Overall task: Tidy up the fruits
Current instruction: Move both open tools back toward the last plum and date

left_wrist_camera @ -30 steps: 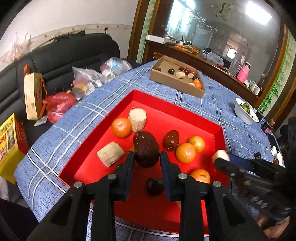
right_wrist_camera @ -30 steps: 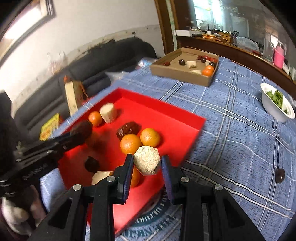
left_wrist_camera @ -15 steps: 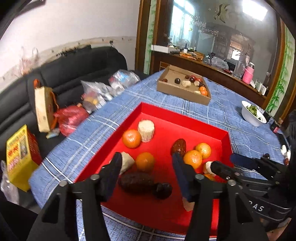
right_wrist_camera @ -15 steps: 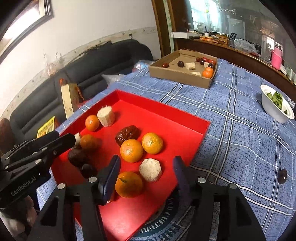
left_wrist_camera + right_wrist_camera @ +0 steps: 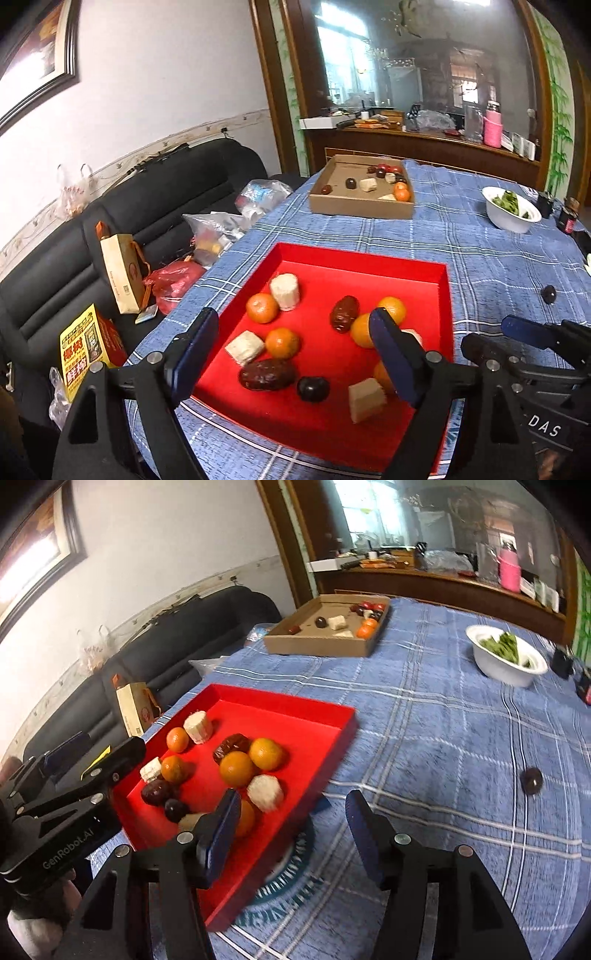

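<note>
We read "GenRobot.AI" on the left gripper [image 5: 62,771], the letters "DAS" on the right gripper [image 5: 517,341], and Chinese characters, too small for us to make out fully, on the yellow box [image 5: 86,352].

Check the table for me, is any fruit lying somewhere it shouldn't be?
Yes. One small dark fruit lies alone on the blue checked tablecloth, to the right of the red tray and outside both it and the cardboard box, where the other fruit sits.

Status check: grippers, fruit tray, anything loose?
Left gripper open, right gripper open, both empty. Fruit in red rectangular tray. One dark round fruit loose on blue plaid tablecloth.
</note>
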`<state>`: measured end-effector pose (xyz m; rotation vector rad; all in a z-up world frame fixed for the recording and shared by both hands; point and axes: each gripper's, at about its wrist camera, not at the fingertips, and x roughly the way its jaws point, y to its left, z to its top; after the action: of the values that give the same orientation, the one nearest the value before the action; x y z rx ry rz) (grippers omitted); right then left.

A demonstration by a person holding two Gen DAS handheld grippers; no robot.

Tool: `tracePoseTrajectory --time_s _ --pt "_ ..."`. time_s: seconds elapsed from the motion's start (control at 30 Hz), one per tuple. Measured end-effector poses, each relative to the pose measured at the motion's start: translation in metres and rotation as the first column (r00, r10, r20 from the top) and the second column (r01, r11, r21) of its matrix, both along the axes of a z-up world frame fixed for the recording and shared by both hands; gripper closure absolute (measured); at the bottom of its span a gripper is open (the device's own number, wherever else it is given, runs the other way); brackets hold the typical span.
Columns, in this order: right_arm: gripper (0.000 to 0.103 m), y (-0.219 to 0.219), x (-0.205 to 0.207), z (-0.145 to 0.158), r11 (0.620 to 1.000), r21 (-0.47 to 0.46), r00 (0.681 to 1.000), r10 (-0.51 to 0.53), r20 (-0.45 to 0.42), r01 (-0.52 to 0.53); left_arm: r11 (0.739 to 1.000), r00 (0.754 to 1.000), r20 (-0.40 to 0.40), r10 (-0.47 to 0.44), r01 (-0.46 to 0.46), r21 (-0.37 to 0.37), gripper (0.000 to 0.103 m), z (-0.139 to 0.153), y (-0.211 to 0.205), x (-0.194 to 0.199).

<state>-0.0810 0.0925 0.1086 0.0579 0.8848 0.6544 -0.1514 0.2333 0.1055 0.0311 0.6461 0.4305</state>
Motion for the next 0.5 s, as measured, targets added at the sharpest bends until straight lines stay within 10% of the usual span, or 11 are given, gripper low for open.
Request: tracePoseTrajectory --time_s 0.5 --pt "0.039 -0.04 -0.006 0.0 0.997 0.058 0.999 -0.048 -0.022 0.049 0.999 0.998 -0.053 -0.04 0.041 0.012 0.02 0.0 -0.029 0.004"
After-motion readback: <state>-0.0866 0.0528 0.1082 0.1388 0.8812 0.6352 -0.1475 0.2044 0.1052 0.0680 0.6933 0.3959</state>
